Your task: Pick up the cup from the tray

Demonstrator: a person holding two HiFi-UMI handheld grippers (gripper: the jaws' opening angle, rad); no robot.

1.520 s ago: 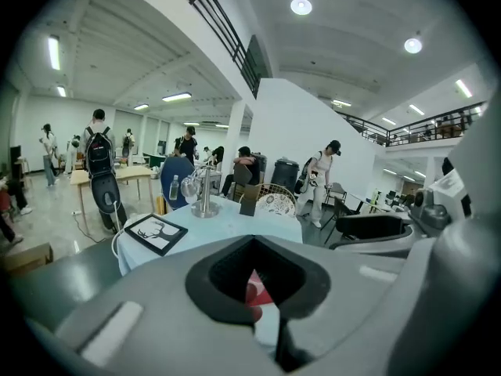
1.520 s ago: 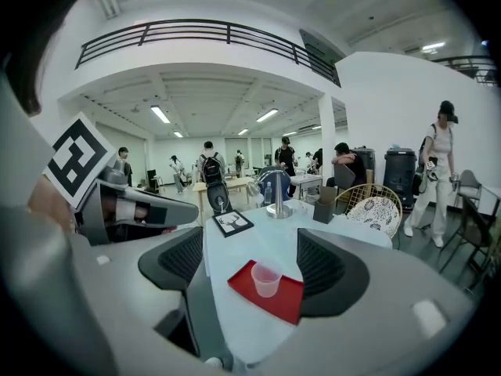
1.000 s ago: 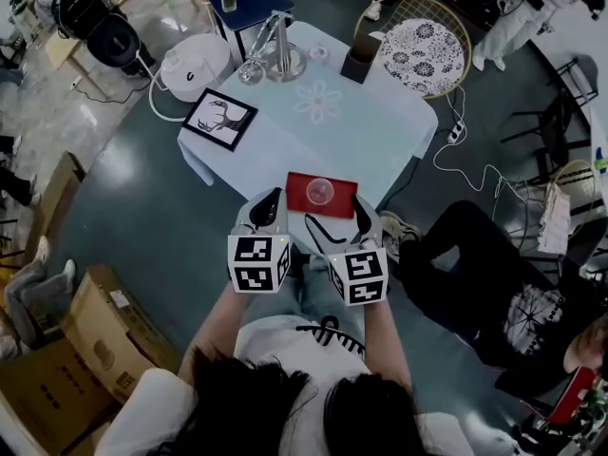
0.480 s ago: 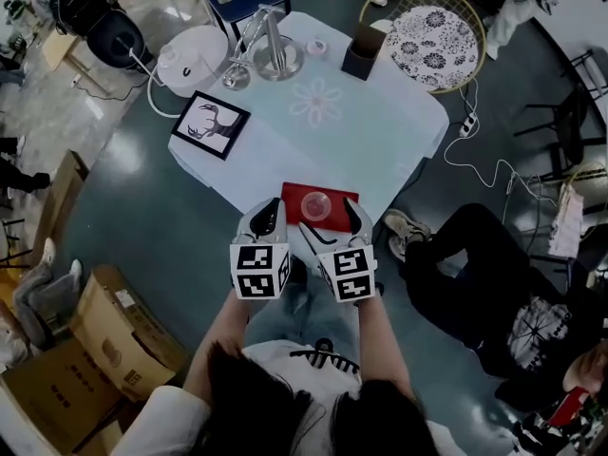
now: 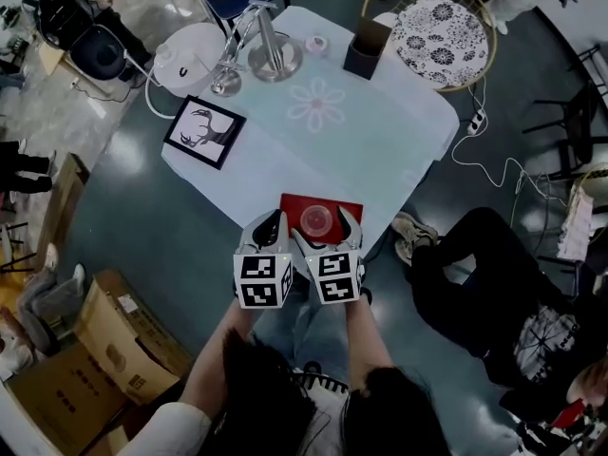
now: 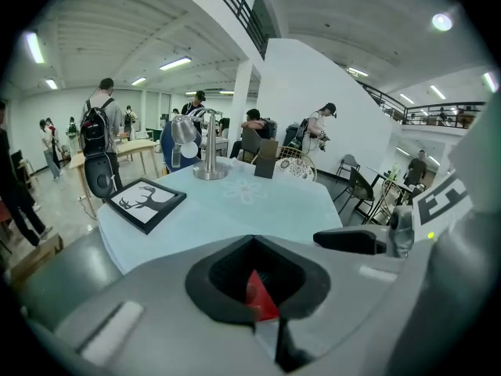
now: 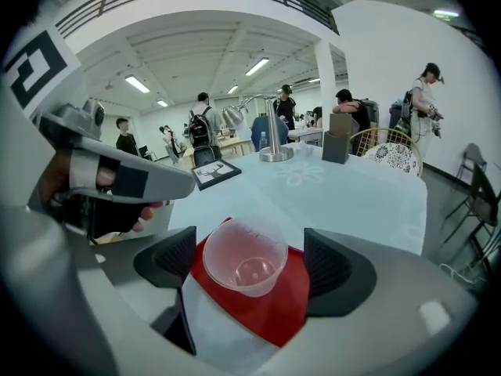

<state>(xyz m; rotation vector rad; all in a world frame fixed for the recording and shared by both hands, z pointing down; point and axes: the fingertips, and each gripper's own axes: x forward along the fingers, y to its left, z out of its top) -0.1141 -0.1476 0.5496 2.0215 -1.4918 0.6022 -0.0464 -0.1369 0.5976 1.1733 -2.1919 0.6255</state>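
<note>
A clear plastic cup (image 7: 245, 257) stands upright on a red tray (image 7: 278, 308) at the near edge of the white table (image 5: 366, 155). My right gripper (image 7: 249, 266) is open, with one black pad on each side of the cup (image 5: 316, 219) and a gap to both. The left gripper (image 5: 271, 224) hovers just left of the tray (image 5: 337, 205). Its jaws are shut with nothing in them. Through the left gripper (image 6: 254, 276) only a red corner of the tray (image 6: 260, 298) shows. The right gripper (image 5: 325, 226) sits over the tray's near side.
On the table stand a framed deer picture (image 5: 204, 131), a metal lamp base (image 5: 274, 60) and a dark box (image 5: 364, 53). A round floral chair (image 5: 442, 31) is behind it. A seated person (image 5: 494, 274) is at the right, cardboard boxes (image 5: 104, 340) at the left.
Both grippers have moved forward to the tray. The right gripper's open jaws now stand on either side of the cup. The two grippers have come closer together.
</note>
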